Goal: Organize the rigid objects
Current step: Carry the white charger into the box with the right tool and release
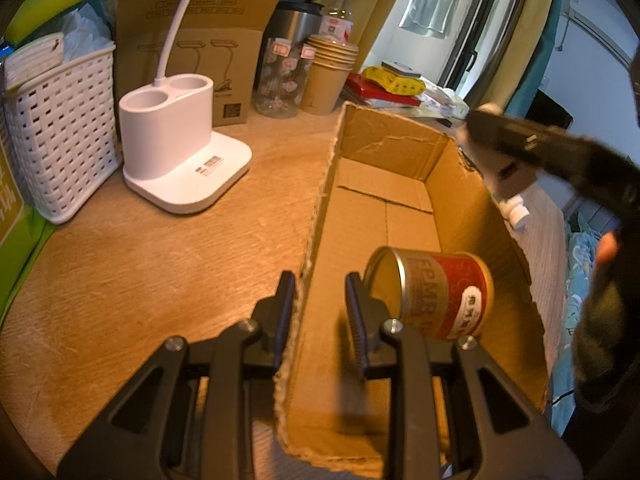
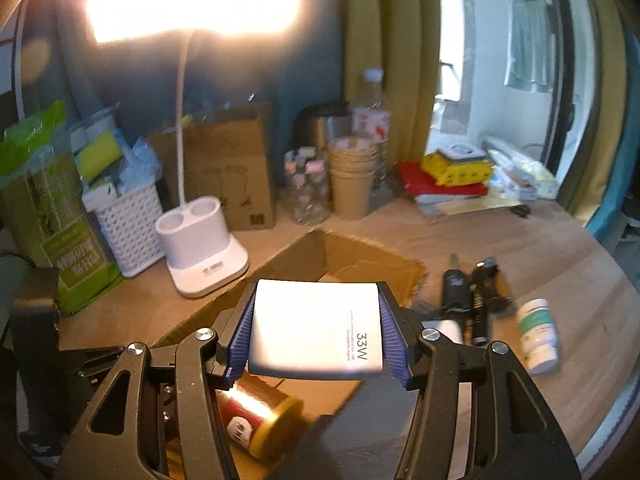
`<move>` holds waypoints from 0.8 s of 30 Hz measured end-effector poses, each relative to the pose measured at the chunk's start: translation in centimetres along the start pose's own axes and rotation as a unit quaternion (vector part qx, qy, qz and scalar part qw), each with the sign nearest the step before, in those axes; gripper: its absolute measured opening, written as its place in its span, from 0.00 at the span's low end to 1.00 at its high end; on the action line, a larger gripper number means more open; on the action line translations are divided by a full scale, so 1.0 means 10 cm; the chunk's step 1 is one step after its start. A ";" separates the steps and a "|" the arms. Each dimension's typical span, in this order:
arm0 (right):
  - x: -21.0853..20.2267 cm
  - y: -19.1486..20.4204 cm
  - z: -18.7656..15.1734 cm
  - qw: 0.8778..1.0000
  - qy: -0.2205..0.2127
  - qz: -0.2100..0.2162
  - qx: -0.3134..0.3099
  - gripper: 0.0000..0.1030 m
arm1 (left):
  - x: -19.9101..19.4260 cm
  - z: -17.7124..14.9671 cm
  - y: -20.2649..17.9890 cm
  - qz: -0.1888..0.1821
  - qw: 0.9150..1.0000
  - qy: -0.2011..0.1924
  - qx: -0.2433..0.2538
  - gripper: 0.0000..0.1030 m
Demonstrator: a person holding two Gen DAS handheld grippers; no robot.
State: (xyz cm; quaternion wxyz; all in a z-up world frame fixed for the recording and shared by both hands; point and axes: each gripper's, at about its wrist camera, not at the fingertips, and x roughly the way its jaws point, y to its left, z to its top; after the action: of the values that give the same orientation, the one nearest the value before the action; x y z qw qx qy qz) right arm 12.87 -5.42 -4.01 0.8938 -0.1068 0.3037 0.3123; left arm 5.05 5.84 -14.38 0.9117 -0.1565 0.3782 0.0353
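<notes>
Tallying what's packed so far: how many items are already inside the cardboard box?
1: a red and gold can lies on its side on the floor of the cardboard box. The white charger is not in yet; the right gripper holds it above the box.

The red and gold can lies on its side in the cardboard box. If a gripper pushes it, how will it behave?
The can lies on its round side, so it will probably roll. It looks rigid. The cardboard box walls should stop it.

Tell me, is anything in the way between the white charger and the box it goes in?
Nothing visible blocks it. The right gripper holds the white charger over the open cardboard box. Only a red can lies on its side in the near end; the rest of the floor shows bare.
</notes>
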 end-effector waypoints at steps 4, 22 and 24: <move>0.16 0.10 -0.03 1.000 0.018 0.008 -0.017 0.57 | 0.00 0.00 0.00 0.001 1.000 0.000 0.000 0.26; 0.60 0.23 -0.17 0.995 0.080 0.020 -0.049 0.57 | -0.02 0.00 0.01 0.002 1.000 -0.006 -0.004 0.26; 0.61 0.23 -0.18 0.995 0.083 0.018 -0.048 0.57 | -0.03 0.00 0.02 0.003 1.000 -0.007 -0.005 0.27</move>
State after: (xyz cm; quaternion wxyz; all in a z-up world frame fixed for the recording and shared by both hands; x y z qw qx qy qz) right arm 14.37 -1.27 -9.15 0.8532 -0.1700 0.3637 0.3328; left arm 4.85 6.01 -14.23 0.9135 -0.1600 0.3717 0.0408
